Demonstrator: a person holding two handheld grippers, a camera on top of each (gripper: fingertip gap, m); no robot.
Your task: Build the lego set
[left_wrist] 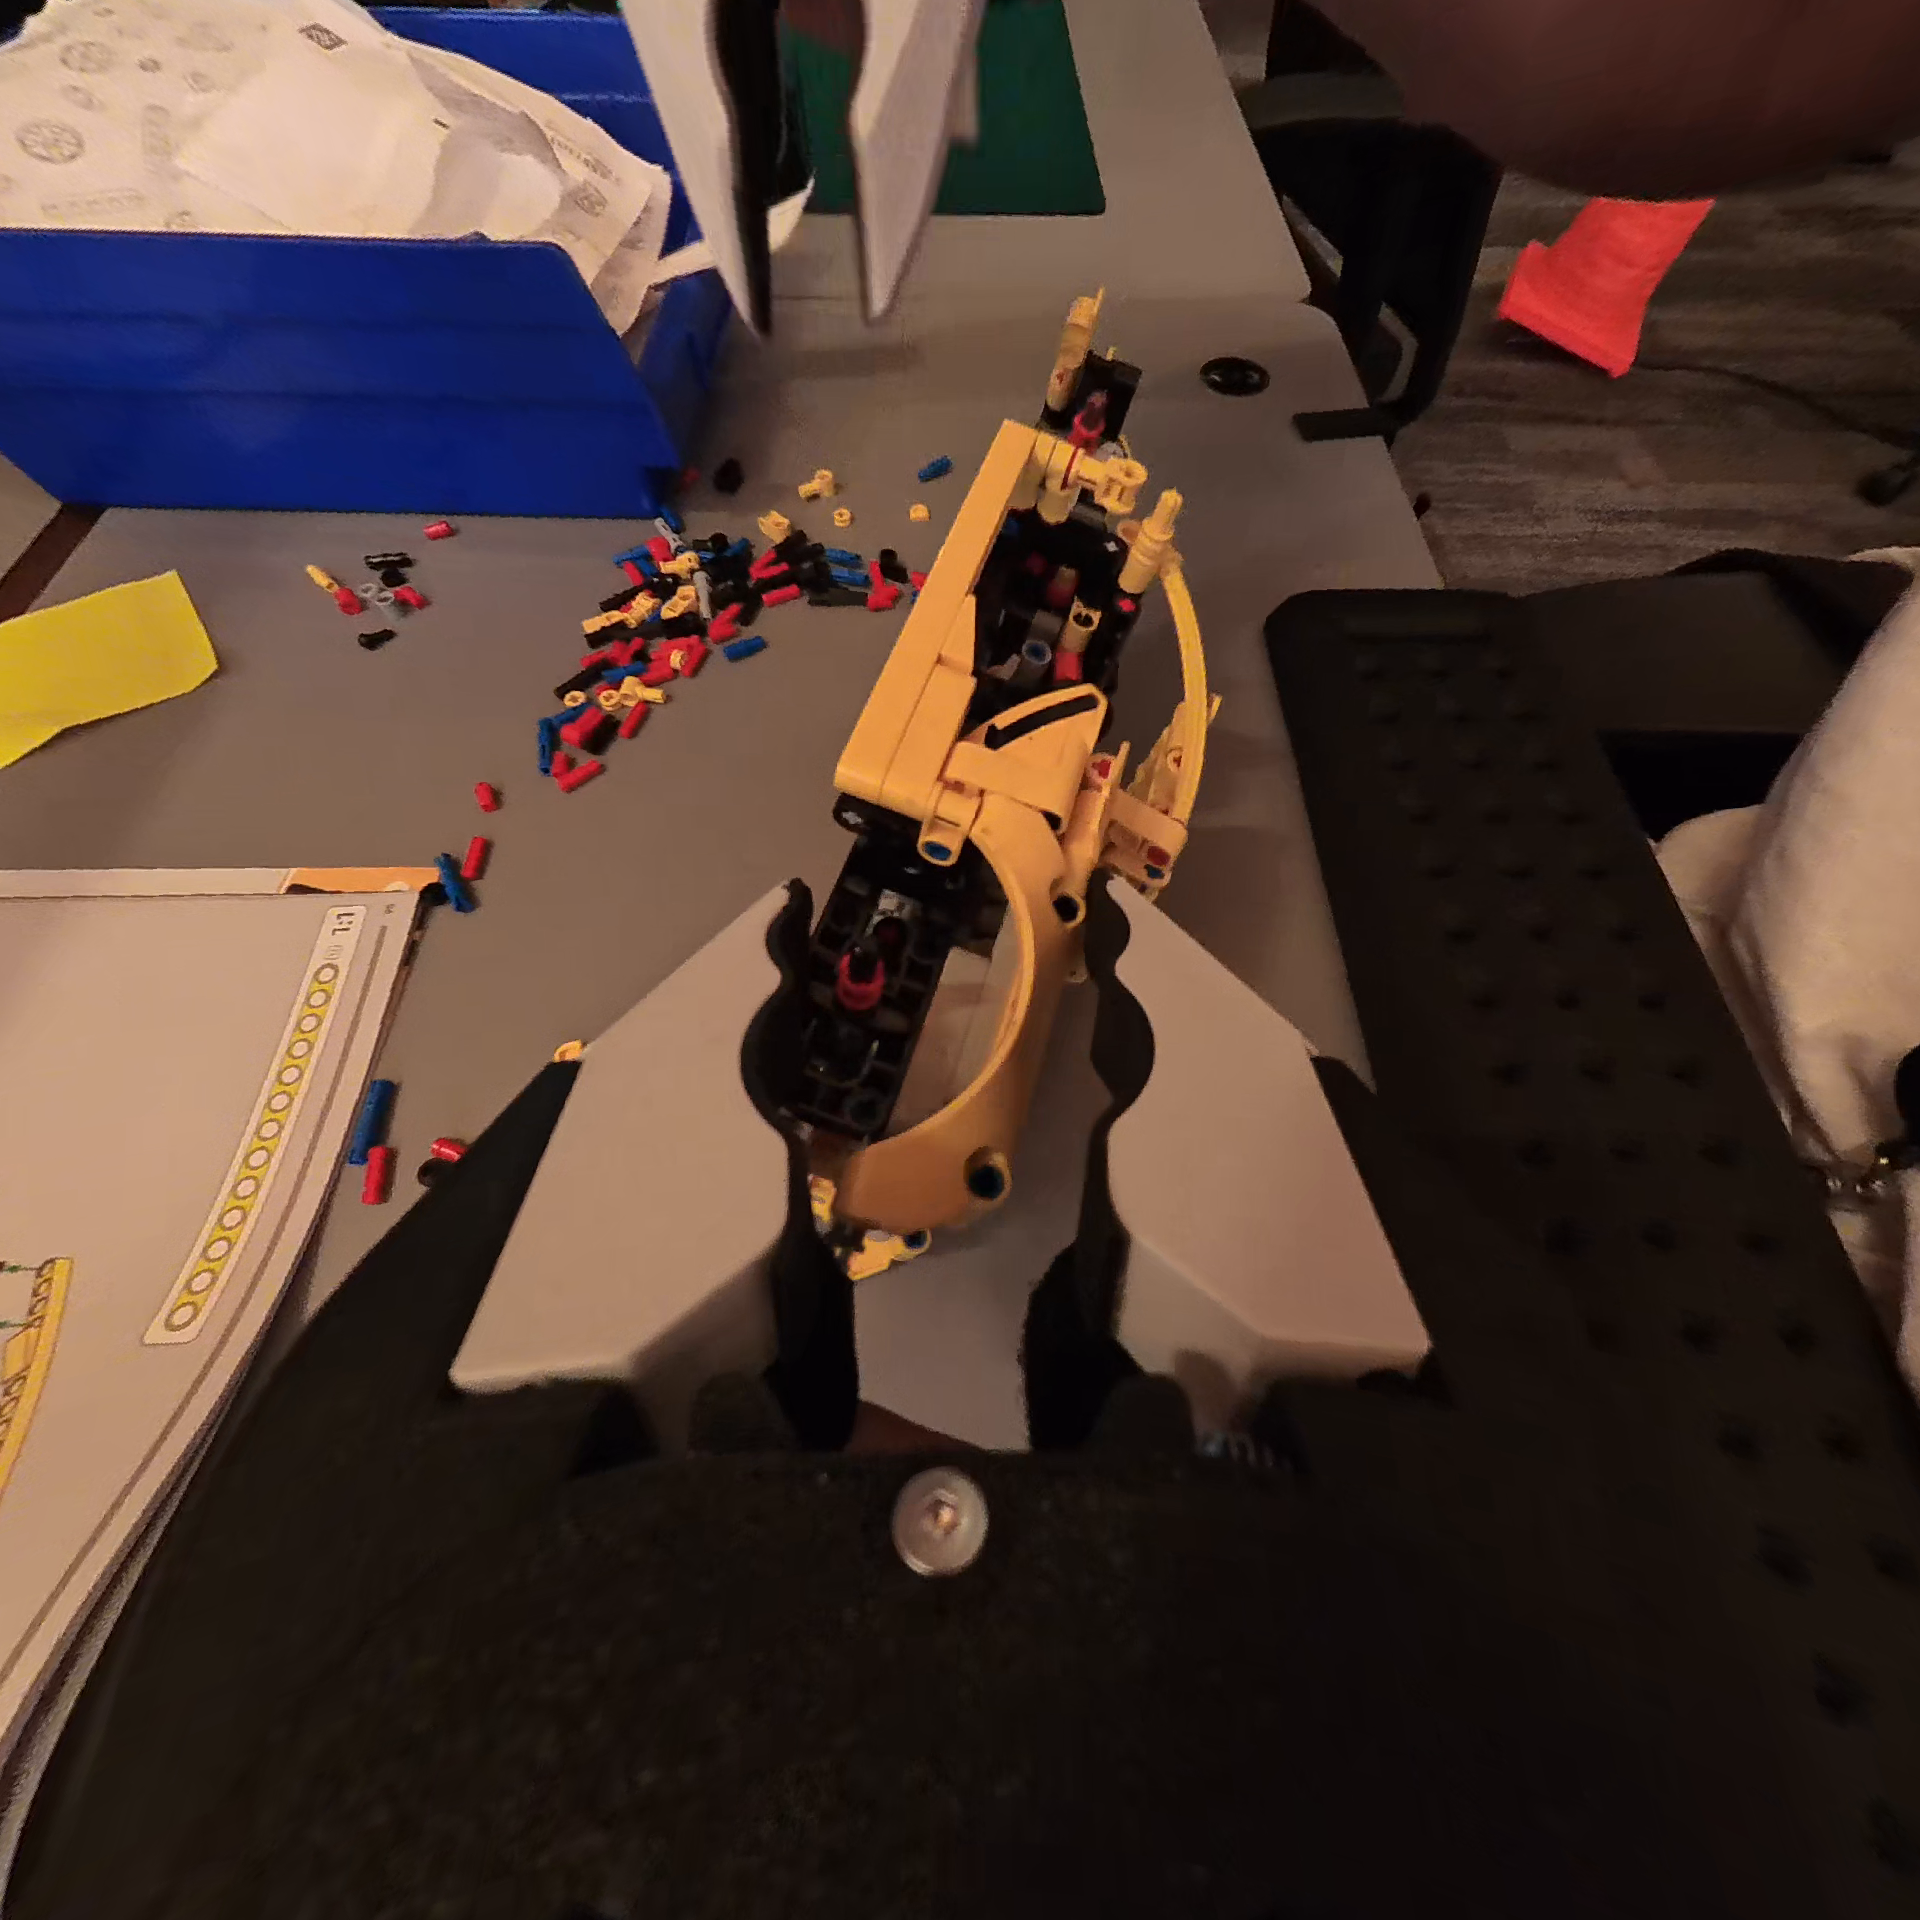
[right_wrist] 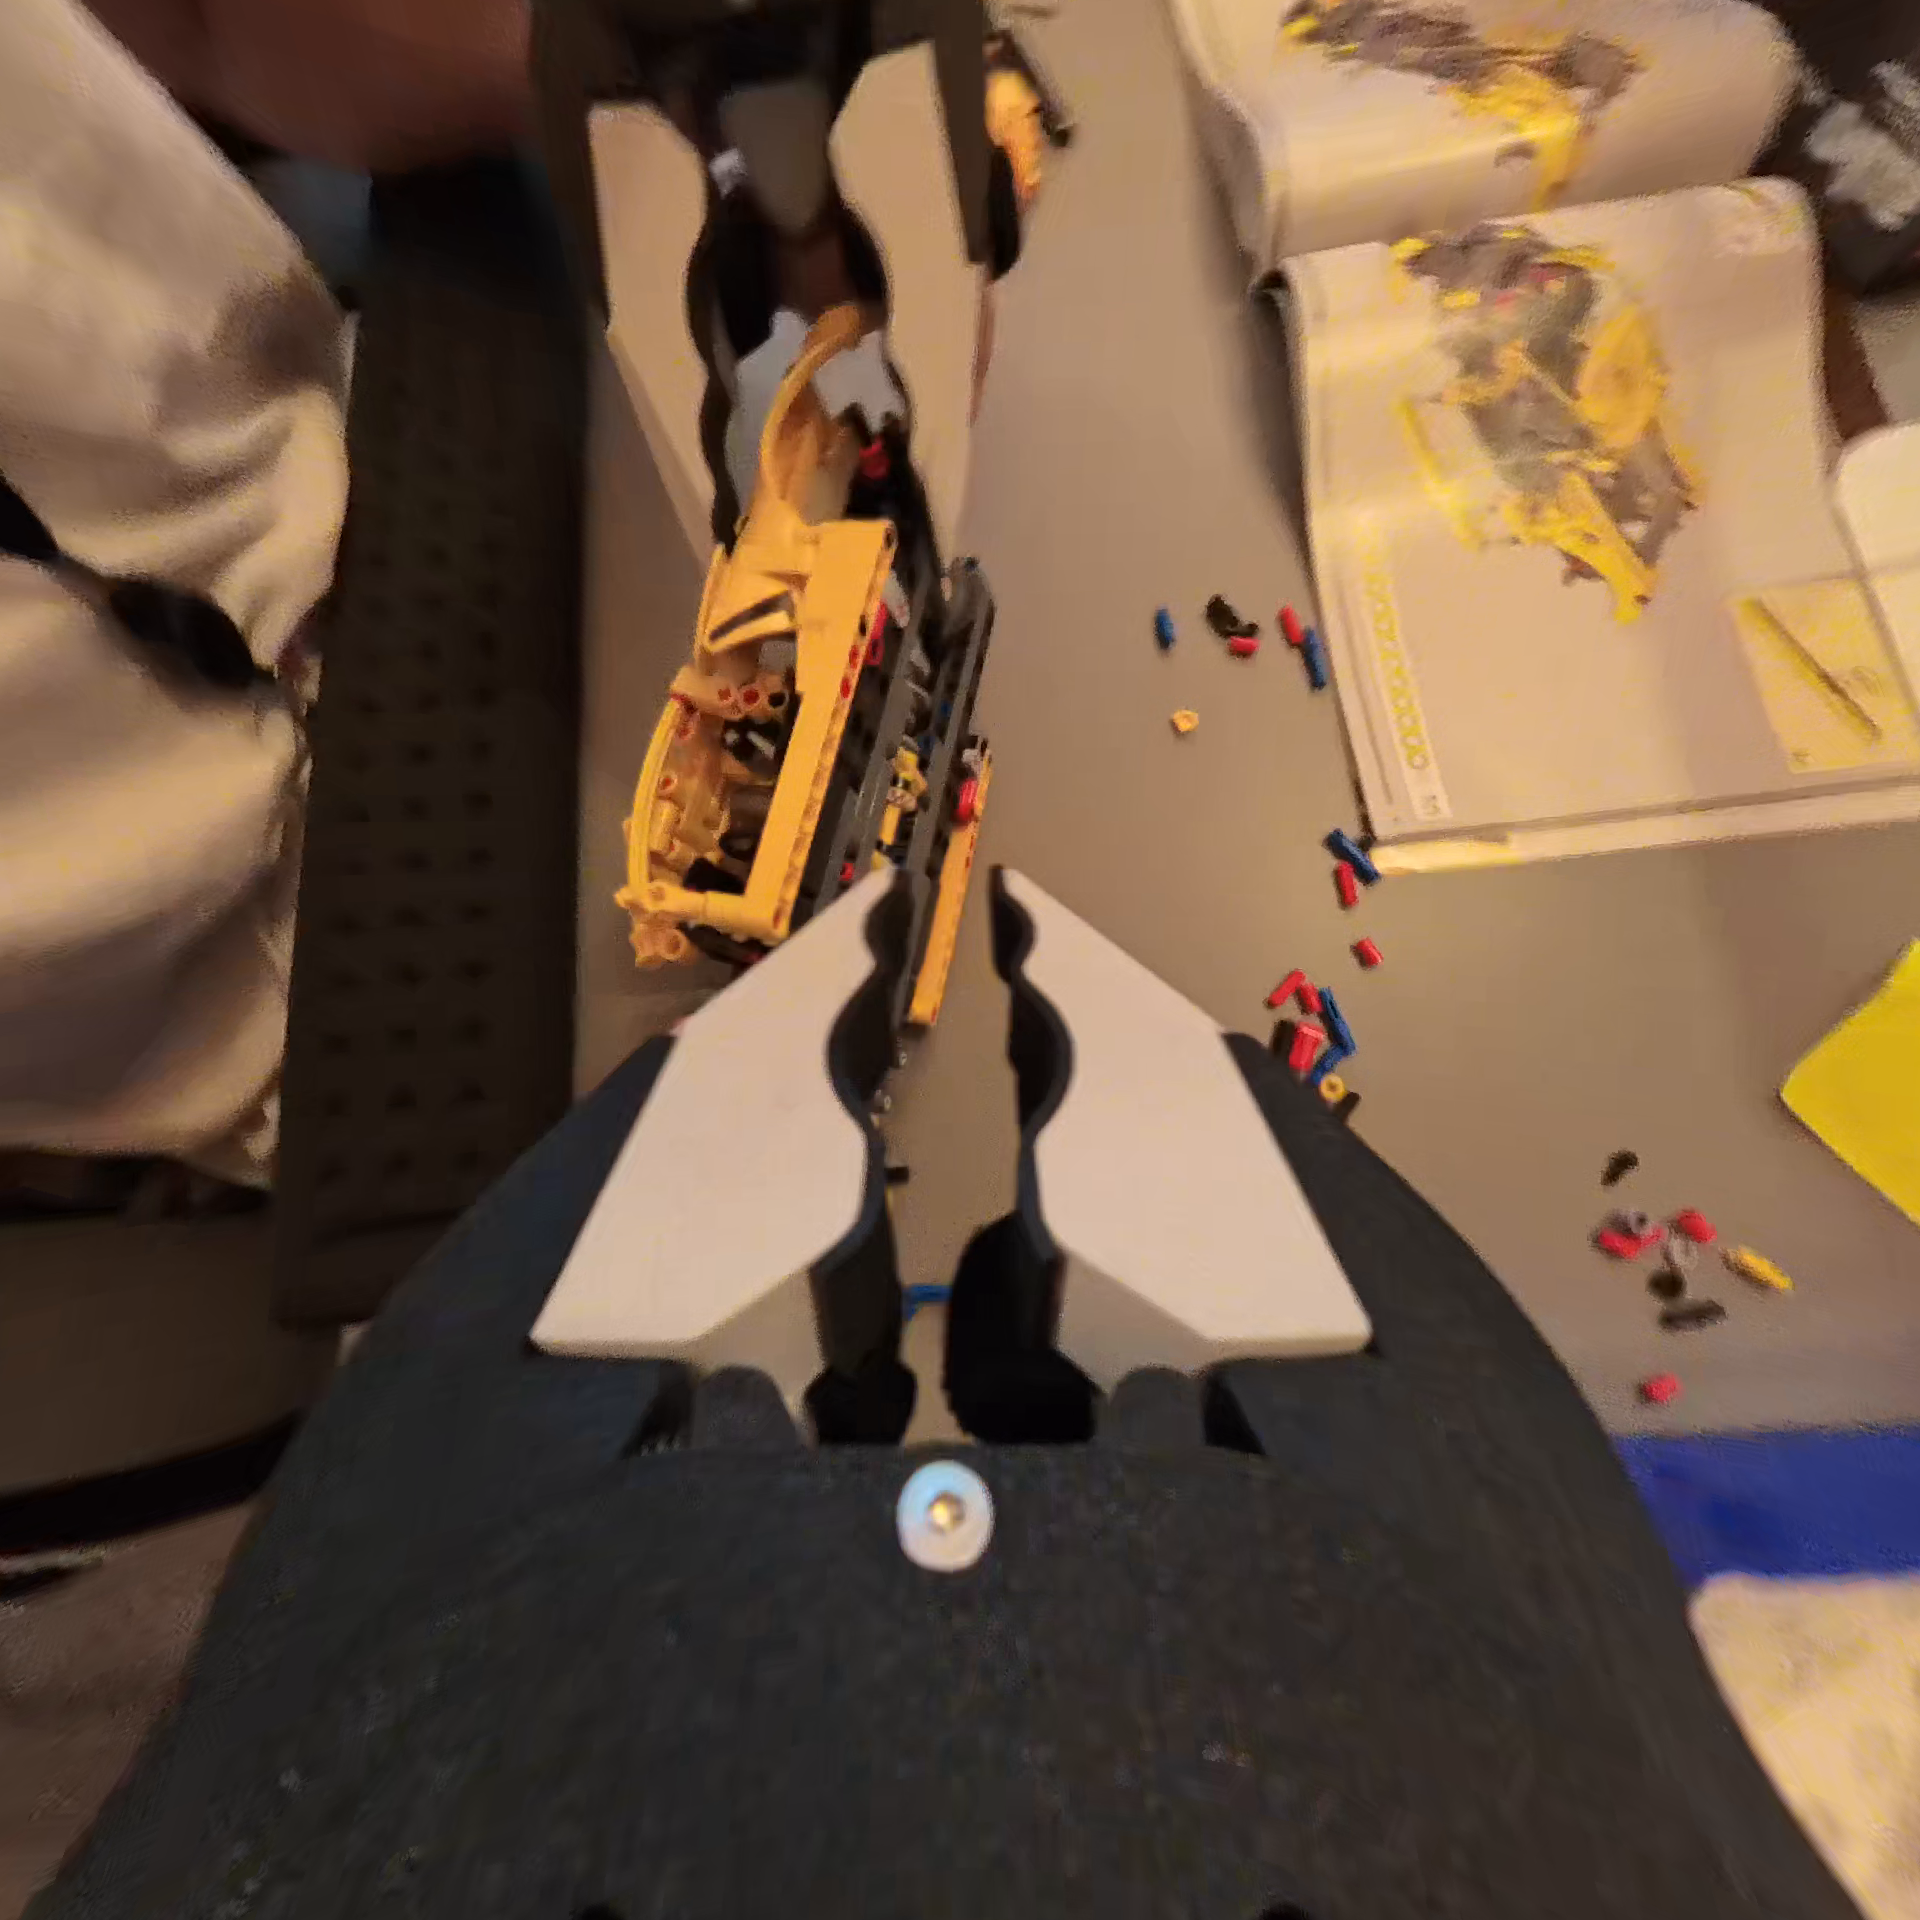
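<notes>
Far on my left sits a blue bin (left_wrist: 312, 364) stuffed with crumpled white paper (left_wrist: 312, 125). A yellow sheet (left_wrist: 104, 655) lies on the grey table (left_wrist: 623, 831) nearer left. On the right is a black perforated board (left_wrist: 1558, 1039); beyond it, red-orange paper (left_wrist: 1600, 275) lies on the floor.

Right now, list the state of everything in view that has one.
left gripper: shut on lego model
lego model: partly built, held at its near end
right gripper: open, beside the model's other end
instruction booklet: open, flat on table
loose pins: scattered on table
blue bin: stuffed with crumpled bags
</notes>
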